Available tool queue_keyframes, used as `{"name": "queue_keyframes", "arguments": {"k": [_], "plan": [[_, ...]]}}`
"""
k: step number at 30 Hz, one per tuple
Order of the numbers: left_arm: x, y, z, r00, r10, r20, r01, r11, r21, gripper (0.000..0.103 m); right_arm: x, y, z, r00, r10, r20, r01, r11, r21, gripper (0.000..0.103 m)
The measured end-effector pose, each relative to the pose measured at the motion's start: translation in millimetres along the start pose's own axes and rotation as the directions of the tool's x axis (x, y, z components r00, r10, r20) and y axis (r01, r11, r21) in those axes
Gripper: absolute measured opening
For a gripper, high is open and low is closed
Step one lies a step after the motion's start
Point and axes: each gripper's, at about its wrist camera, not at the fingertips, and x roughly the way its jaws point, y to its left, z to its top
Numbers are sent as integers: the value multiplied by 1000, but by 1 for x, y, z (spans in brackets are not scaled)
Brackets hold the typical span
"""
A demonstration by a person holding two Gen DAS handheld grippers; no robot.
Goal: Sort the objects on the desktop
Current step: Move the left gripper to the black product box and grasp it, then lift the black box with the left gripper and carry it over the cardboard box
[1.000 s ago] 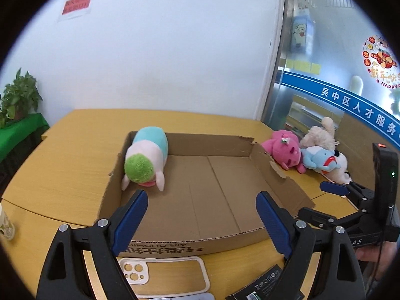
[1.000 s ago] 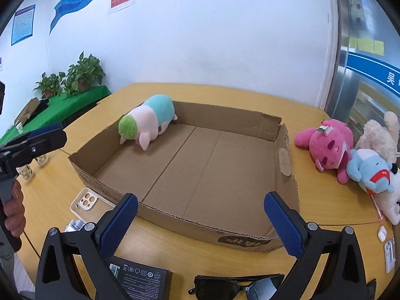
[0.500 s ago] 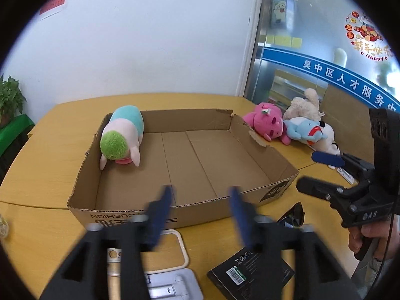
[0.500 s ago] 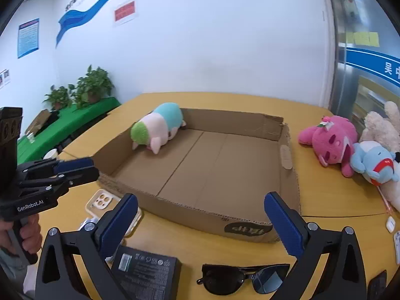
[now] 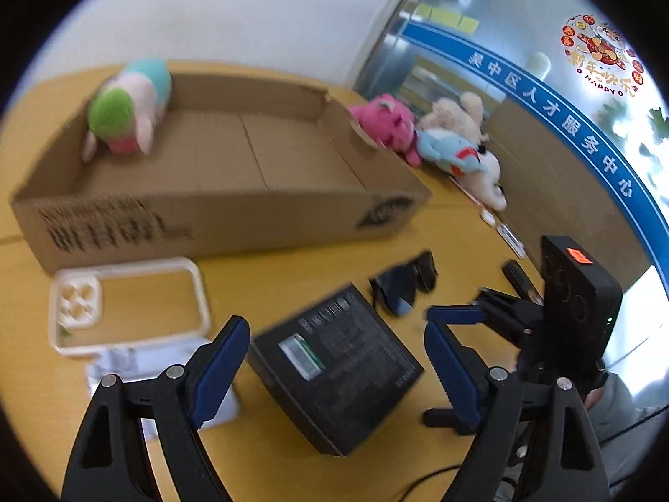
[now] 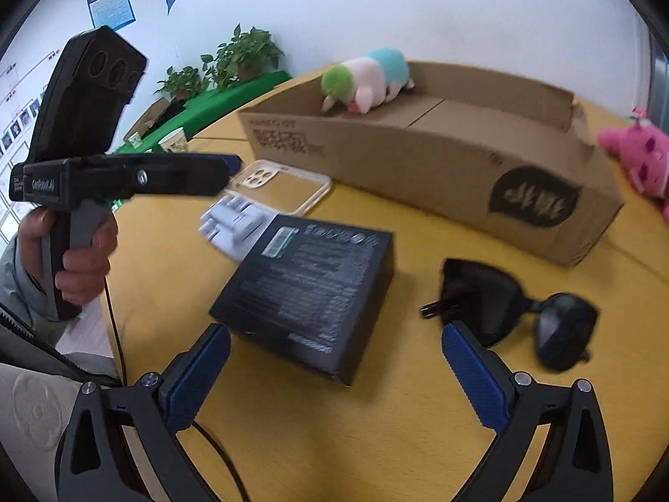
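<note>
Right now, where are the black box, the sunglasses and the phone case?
black box (image 6: 309, 288), right wrist view, middle of its printed top face
sunglasses (image 6: 564, 330), right wrist view, right lens
phone case (image 5: 196, 293), left wrist view, right rim

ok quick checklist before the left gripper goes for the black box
1. Left gripper open: ok, jaws wide apart.
2. Black box between the jaws: ok, lined up, not yet touched.
3. Right gripper free: ok, open, holding nothing.
4. Sunglasses apart from the box: ok.
5. Room in the cardboard box: ok, only one plush toy at its far corner.
6. Box weight: cannot tell.
</note>
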Motion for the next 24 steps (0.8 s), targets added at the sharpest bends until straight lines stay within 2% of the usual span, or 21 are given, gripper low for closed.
{"name": "queue_keyframes", "arguments": {"k": [2, 4, 5, 9, 11, 14, 17, 20, 21, 24], "plan": [[14, -1, -5, 999, -12, -46, 12, 1000, -12, 84, 13, 5, -3, 1000, 14, -21, -15, 1000, -12, 102], [26, 1, -8, 996, 20, -89, -22, 999, -25, 84, 23, 10, -6, 999, 19, -44, -20, 999, -35, 102], [29, 1, -10, 995, 35, -92, -37, 999, -26, 84, 26, 12, -7, 998, 38, -53, -40, 999, -35, 102], [38, 4, -14, 993, 24, -118, -28, 999, -35, 83, 23, 21, -13, 985, 166, -55, -167, 985, -31, 103], [40, 3, -14, 992, 1, -124, -4, 1000, -26, 82, 18, 22, -16, 981, 191, -44, -192, 981, -36, 102], [42, 8, -15, 991, -7, -136, 2, 999, -32, 82, 15, 17, -20, 993, 109, -41, -111, 993, -47, 102], [53, 10, -19, 983, 8, -182, -14, 1000, -28, 78, 29, 20, -25, 996, 14, -88, -23, 994, -106, 101], [56, 11, -23, 982, -7, -189, -2, 999, -46, 75, 43, 27, -28, 992, -52, -111, 32, 985, -169, 85], [55, 10, -25, 983, 4, -184, -12, 999, -43, 75, 46, 29, -27, 990, -80, -113, 58, 981, -183, 83], [50, 14, -26, 987, 12, -159, -21, 998, -54, 70, 47, 26, -23, 991, -71, -114, 49, 983, -178, 81]]}}
